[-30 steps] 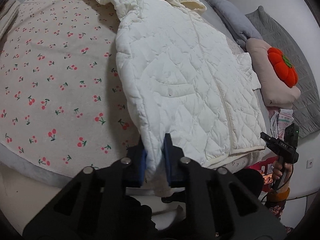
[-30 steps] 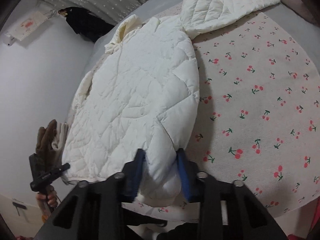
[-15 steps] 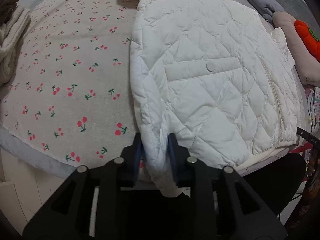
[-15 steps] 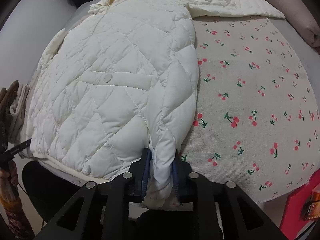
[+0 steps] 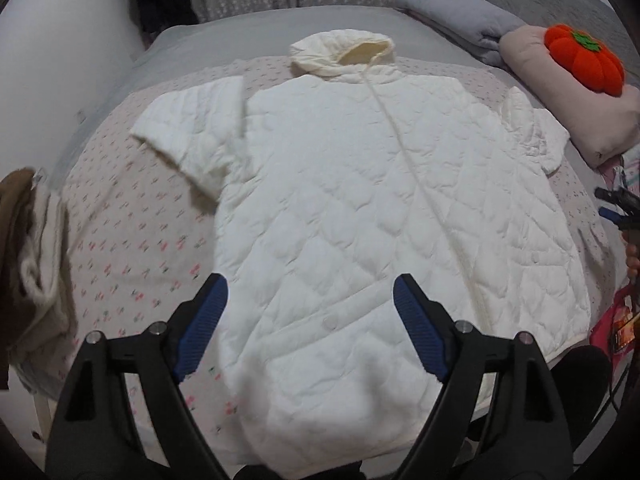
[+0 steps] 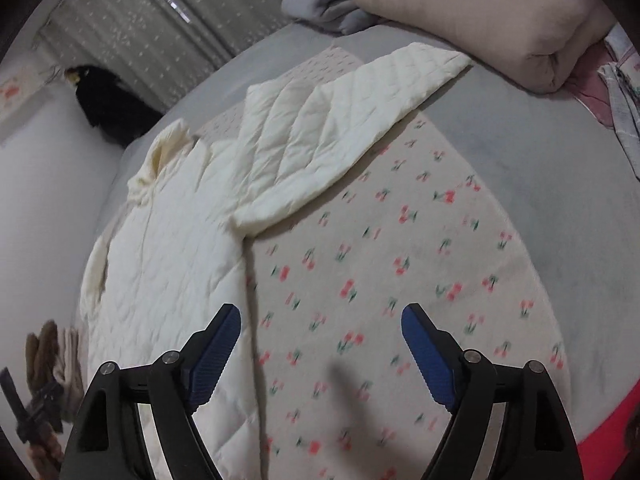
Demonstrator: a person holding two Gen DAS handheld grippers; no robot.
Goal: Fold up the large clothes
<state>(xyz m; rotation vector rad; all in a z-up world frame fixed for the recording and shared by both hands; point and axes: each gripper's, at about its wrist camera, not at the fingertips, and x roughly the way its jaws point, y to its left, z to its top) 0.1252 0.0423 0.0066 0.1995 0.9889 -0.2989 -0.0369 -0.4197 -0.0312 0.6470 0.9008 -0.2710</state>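
A white quilted hooded jacket [image 5: 360, 208] lies flat, front up, on a cherry-print sheet [image 5: 132, 248], hood at the far end and both sleeves spread out. My left gripper [image 5: 310, 312] is open and empty, just above the jacket's hem. My right gripper [image 6: 320, 344] is open and empty over the cherry-print sheet [image 6: 400, 280], to the right of the jacket's body [image 6: 168, 272]. The jacket's right sleeve [image 6: 320, 132] stretches away ahead of it.
A beige pillow [image 5: 576, 120] with an orange pumpkin cushion [image 5: 584, 60] and a grey folded blanket [image 5: 452, 12] lie at the far right. A pile of brown and cream clothes [image 5: 24, 272] sits at the left edge. The bed's near edge is just below both grippers.
Both grippers were shut on the jacket's bottom corners; they have let go, opened and pulled back. The jacket now lies spread flat on the bed.
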